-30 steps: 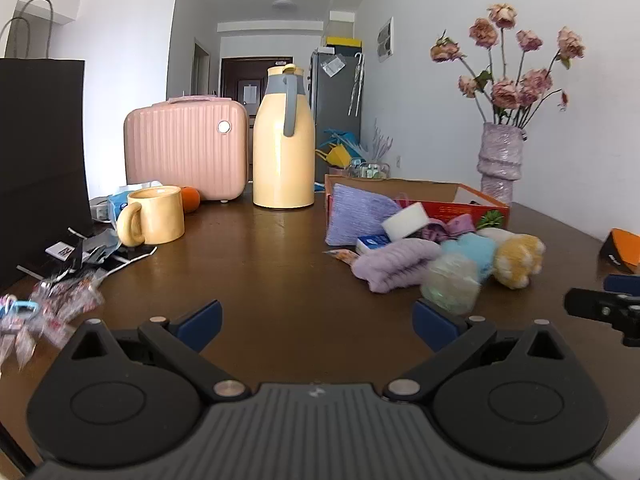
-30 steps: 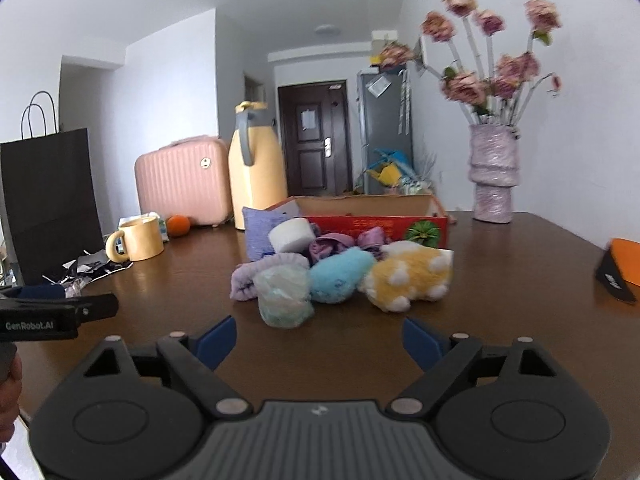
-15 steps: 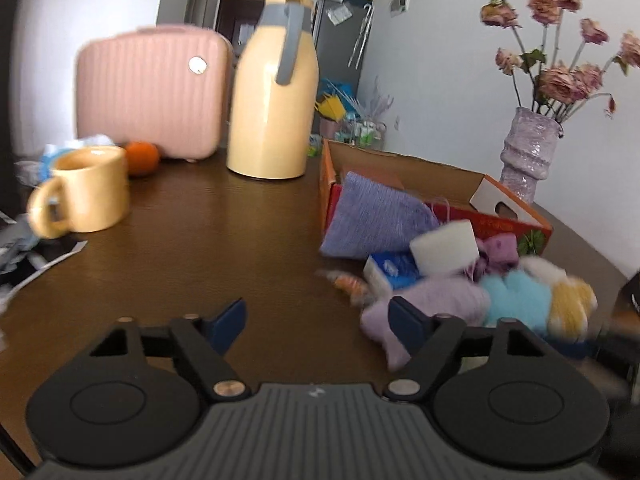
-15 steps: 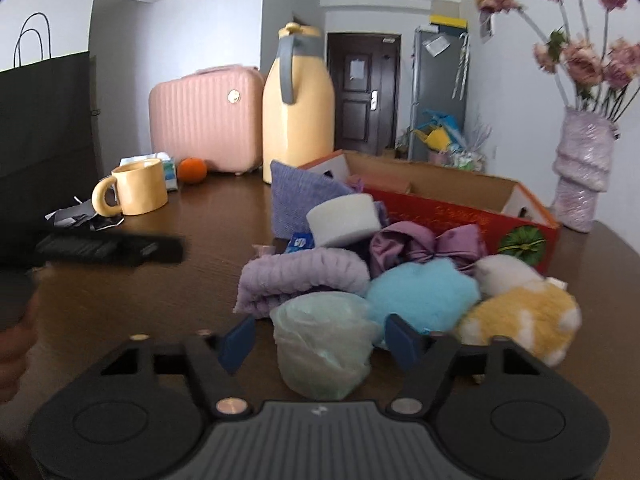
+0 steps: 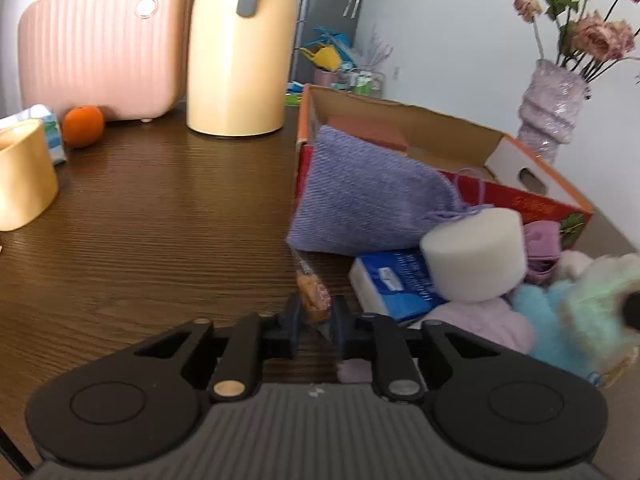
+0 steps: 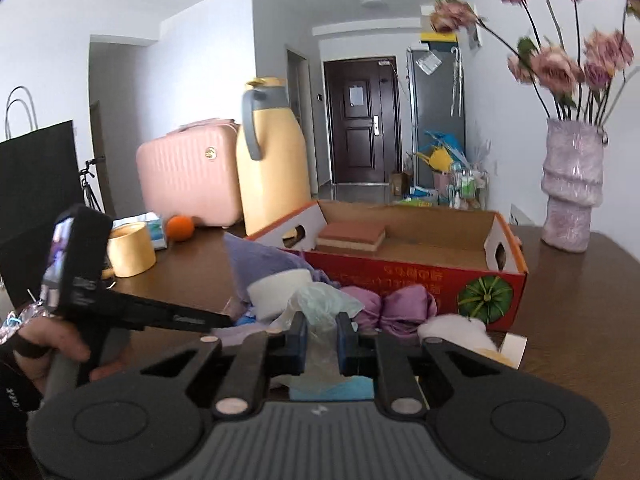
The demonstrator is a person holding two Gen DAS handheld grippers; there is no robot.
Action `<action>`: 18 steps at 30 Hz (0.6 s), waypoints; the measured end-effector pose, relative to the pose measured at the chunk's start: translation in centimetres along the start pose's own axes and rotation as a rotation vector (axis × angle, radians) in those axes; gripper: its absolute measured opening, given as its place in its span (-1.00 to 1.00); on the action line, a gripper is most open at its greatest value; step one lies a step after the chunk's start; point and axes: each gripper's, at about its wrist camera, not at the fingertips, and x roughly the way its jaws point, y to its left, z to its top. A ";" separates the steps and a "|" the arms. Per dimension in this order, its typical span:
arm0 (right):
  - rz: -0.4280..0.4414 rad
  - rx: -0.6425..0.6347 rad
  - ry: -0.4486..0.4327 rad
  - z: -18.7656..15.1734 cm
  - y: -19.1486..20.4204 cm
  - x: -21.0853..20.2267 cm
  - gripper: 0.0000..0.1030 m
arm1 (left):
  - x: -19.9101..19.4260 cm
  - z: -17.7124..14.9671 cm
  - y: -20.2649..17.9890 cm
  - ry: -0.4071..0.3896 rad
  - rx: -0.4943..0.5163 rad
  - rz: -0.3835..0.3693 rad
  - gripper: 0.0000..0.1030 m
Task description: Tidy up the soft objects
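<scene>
A heap of soft things lies before the open cardboard box (image 5: 532,164) (image 6: 440,276): a purple knit pouch (image 5: 368,200), a white sponge (image 5: 476,260), a lilac towel (image 5: 484,324), a blue plush (image 5: 544,312) and a purple cloth (image 6: 400,308). My left gripper (image 5: 314,320) is shut on a small orange snack packet (image 5: 312,292) at the heap's left edge. My right gripper (image 6: 322,344) is shut on a pale green plastic-wrapped bundle (image 6: 320,304) and holds it above the heap; it shows blurred in the left wrist view (image 5: 600,300).
A yellow thermos (image 5: 240,48), pink case (image 5: 100,44), orange (image 5: 83,126) and yellow mug (image 5: 24,176) stand at the back left. A vase of flowers (image 6: 572,192) stands right of the box. A brown block (image 6: 352,236) lies in the box. A tissue pack (image 5: 396,280) lies under the sponge.
Both grippers moved in to the heap and shut. The left closed on the snack packet. The right closed on the green bundle and lifted it.
</scene>
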 end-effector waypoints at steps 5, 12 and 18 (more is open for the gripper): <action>0.010 0.043 -0.004 -0.6 -0.7 0.2 -0.74 | -0.5 -0.1 -0.3 -0.033 0.031 -0.031 -0.71; -0.015 0.046 -0.049 -0.7 0.2 -3.7 -0.74 | -6.3 -1.1 -0.8 -0.132 0.058 -0.020 -0.71; -0.040 0.032 -0.084 -1.5 2.1 -8.9 -0.75 | -13.9 -4.2 -1.0 -0.198 0.045 -0.052 -0.71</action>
